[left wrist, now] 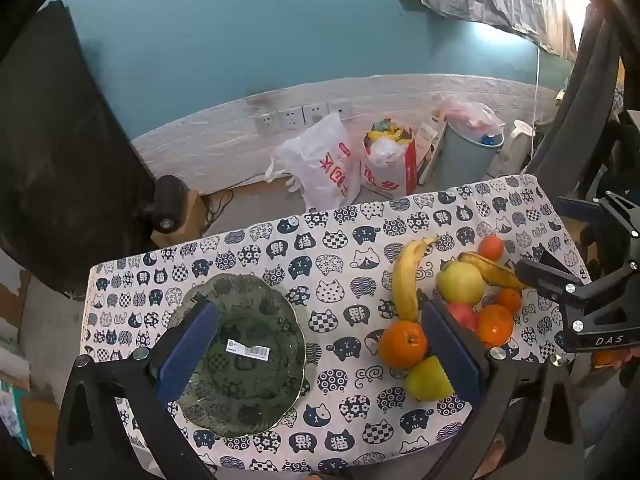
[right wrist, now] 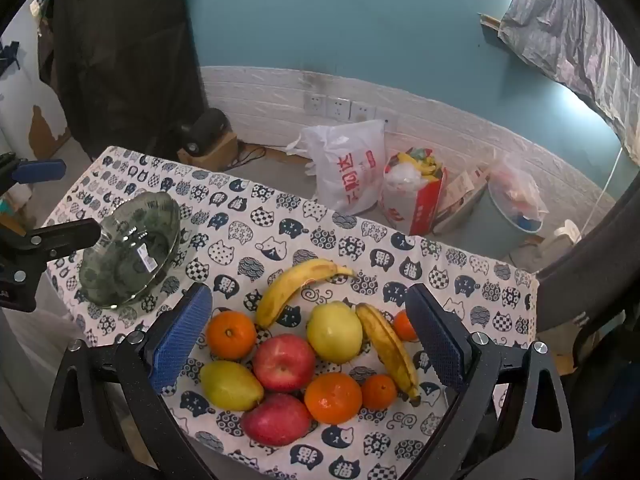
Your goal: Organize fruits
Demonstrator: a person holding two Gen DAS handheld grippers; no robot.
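Two hand-held tools hover, both spread wide and holding nothing, over a surface point(left wrist: 352, 408) draped in a cat-print cloth. The left tool point(left wrist: 320, 364) hangs above a green glass plate point(left wrist: 276, 320), which lies flat beneath its left finger and carries a barcode sticker point(left wrist: 247, 349) at its centre. The fruit sits to that tool's right, apart from the plate. The right tool point(right wrist: 310, 338) frames the pile between its fingers: two red apples, one central point(right wrist: 283, 362) and one nearer the tool point(right wrist: 276, 419), a yellow-green apple point(right wrist: 334, 332) beyond them, and a yellow pear point(right wrist: 230, 385) just inside the left finger. Four oranges lie among them, at far left point(right wrist: 231, 334), near centre point(right wrist: 333, 398), beside it point(right wrist: 378, 391) and by the right finger point(right wrist: 403, 325). One banana point(right wrist: 296, 286) curves along the far edge of the pile, and a second banana point(right wrist: 390, 350) runs lengthwise against the yellow-green apple. Beyond the surface, shopping bags point(right wrist: 348, 166) and a bin point(right wrist: 514, 210) stand on the floor by a teal wall.
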